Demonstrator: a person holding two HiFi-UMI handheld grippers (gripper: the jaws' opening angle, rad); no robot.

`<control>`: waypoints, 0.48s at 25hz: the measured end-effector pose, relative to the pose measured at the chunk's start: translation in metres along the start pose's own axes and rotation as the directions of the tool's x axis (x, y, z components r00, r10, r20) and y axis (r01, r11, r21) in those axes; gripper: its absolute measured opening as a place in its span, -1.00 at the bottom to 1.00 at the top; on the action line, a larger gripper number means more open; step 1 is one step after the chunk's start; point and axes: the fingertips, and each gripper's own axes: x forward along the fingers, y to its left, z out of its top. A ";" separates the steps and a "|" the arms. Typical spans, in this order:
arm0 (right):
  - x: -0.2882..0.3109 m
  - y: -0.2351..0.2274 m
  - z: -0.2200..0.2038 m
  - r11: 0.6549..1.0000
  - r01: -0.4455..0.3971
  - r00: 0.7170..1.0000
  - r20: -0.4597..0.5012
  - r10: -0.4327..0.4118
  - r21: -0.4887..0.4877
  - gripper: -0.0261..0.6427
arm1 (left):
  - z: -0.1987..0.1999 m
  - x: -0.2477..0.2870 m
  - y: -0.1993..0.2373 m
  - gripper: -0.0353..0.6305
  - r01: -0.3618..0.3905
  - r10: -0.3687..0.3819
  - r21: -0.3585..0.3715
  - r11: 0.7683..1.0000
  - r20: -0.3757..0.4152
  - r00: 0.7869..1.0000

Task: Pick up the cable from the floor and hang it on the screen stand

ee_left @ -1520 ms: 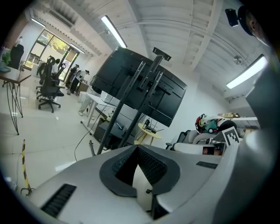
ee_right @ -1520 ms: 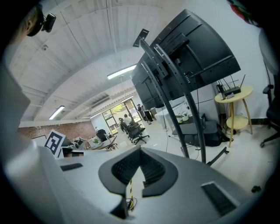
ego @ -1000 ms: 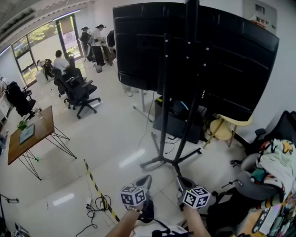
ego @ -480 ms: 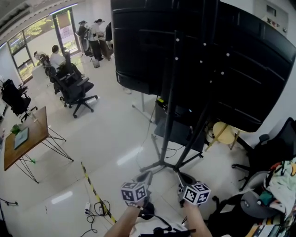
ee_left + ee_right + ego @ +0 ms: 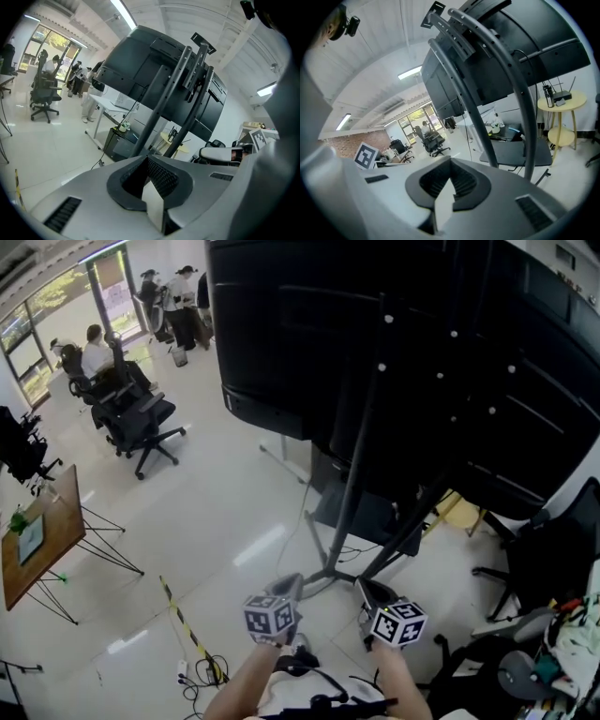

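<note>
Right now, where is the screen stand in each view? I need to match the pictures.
Head view: the screen stand is at centre, its pole slanting from the top down to floor legs at lower centre.
Left gripper view: centre, twin poles rising toward the upper right.
Right gripper view: right of centre, poles curving down from the top.
Shared landmark: the black screen mounted on it, in all three.

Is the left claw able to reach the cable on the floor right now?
Probably, though not yet: the left claw is shut, empty and aimed at the screen stand, while the cable lies on open floor to its left beside the striped tape. Nothing blocks the way; it must turn, lower and open.
</note>
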 end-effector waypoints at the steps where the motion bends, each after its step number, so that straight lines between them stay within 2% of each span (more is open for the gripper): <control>1: 0.009 -0.003 0.004 1.000 0.008 1.000 0.002 -0.008 0.006 -0.92 | 0.004 0.006 0.007 -0.89 0.002 -0.002 0.000 1.000 -0.006 1.000; 5: 0.033 -0.010 0.022 1.000 0.031 0.999 0.020 -0.031 0.006 -0.92 | 0.013 0.033 0.029 -0.89 0.002 -0.001 0.014 1.000 -0.044 0.999; 12: 0.063 -0.027 0.039 0.999 0.051 0.999 0.009 -0.051 0.006 -0.92 | 0.022 0.083 0.068 -0.89 -0.033 0.042 0.078 0.996 -0.122 0.992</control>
